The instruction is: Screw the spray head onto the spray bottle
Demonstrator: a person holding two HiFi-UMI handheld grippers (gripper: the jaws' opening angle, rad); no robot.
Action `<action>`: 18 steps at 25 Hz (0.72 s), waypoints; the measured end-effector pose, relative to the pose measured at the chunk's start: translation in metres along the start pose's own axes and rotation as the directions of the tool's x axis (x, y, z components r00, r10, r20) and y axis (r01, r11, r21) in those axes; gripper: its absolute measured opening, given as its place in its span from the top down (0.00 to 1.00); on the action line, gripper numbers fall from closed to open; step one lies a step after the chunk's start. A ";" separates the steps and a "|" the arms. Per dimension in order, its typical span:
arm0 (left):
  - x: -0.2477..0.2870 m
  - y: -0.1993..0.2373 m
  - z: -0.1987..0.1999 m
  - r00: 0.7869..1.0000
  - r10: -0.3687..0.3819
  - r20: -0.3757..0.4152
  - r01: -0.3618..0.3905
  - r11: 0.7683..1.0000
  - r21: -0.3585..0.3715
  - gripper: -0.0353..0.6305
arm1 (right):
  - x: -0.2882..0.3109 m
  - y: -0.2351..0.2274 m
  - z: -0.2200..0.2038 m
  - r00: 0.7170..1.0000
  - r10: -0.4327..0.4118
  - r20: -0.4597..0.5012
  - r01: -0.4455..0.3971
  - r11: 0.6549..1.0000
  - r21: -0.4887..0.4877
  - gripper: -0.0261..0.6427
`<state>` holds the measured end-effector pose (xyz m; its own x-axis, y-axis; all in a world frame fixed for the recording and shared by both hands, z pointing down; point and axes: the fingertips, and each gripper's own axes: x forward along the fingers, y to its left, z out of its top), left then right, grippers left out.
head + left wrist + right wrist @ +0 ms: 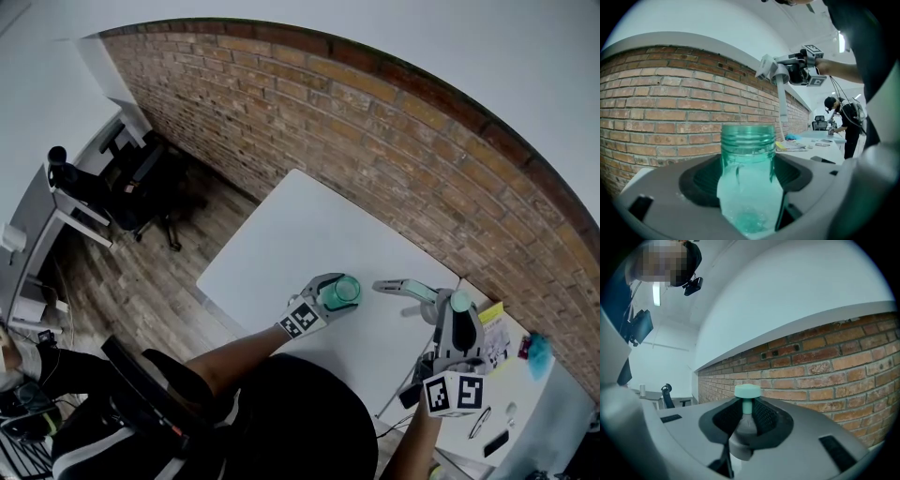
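- Green see-through bottle (pixel 748 145) stands upright at the near side of the white desk (pixel 291 234). My left hand-held gripper (pixel 330 298) is clamped round its body, and the threaded neck is open.
- My right hand-held gripper (pixel 747 420) is clamped on the grey spray head (pixel 412 289), in the air well right of the bottle. Its thin dip tube (pixel 782 105) hangs down.
- The tube may miss the neck and bend against the rim.
- A tilted head could cross the threads and jam.
- Twisting may spin the bottle in my left grip.

A white table (pixel 281 244) adjoins a second table (pixel 536 392) bearing papers (pixel 494 330).
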<state>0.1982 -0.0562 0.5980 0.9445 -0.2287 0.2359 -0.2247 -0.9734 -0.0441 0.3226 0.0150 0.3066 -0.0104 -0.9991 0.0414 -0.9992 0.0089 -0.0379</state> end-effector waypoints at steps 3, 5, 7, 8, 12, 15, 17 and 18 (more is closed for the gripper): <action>0.001 0.000 0.000 1.000 -0.001 0.001 0.001 1.000 -0.002 0.44 | 0.003 0.007 0.005 1.000 0.015 0.007 -0.014 1.000 -0.022 0.86; 0.000 -0.001 0.000 1.000 -0.002 0.000 0.002 1.000 -0.002 0.44 | 0.004 0.011 0.007 1.000 0.023 0.012 -0.023 0.999 -0.023 0.86; 0.000 -0.001 0.000 1.000 -0.002 0.000 0.002 1.000 -0.003 0.44 | 0.005 0.013 0.009 0.999 0.027 0.017 -0.027 0.999 -0.023 0.86; 0.000 -0.001 0.000 1.000 -0.002 0.001 0.002 1.000 -0.002 0.44 | 0.005 0.014 0.010 0.999 0.028 0.018 -0.027 0.999 -0.026 0.86; -0.001 0.000 0.001 1.000 0.002 0.003 -0.002 1.000 -0.002 0.44 | 0.004 0.013 0.014 1.000 0.017 0.014 -0.016 0.998 -0.059 0.86; -0.001 0.000 0.000 1.000 0.003 0.003 -0.003 1.000 -0.004 0.44 | 0.003 0.011 0.018 1.000 0.006 0.019 -0.005 0.998 -0.067 0.86; -0.001 0.000 0.000 1.000 0.004 0.002 -0.004 1.000 -0.004 0.44 | 0.002 0.010 0.022 1.000 0.006 0.031 -0.004 0.998 -0.057 0.86; -0.001 0.001 0.001 1.000 0.004 0.002 -0.004 1.000 -0.003 0.44 | 0.002 0.010 0.024 0.999 0.008 0.036 -0.006 0.999 -0.054 0.86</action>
<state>0.1970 -0.0565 0.5971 0.9441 -0.2329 0.2334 -0.2296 -0.9724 -0.0417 0.3132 0.0120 0.2827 -0.0173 -0.9998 0.0056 -0.9997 0.0173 0.0156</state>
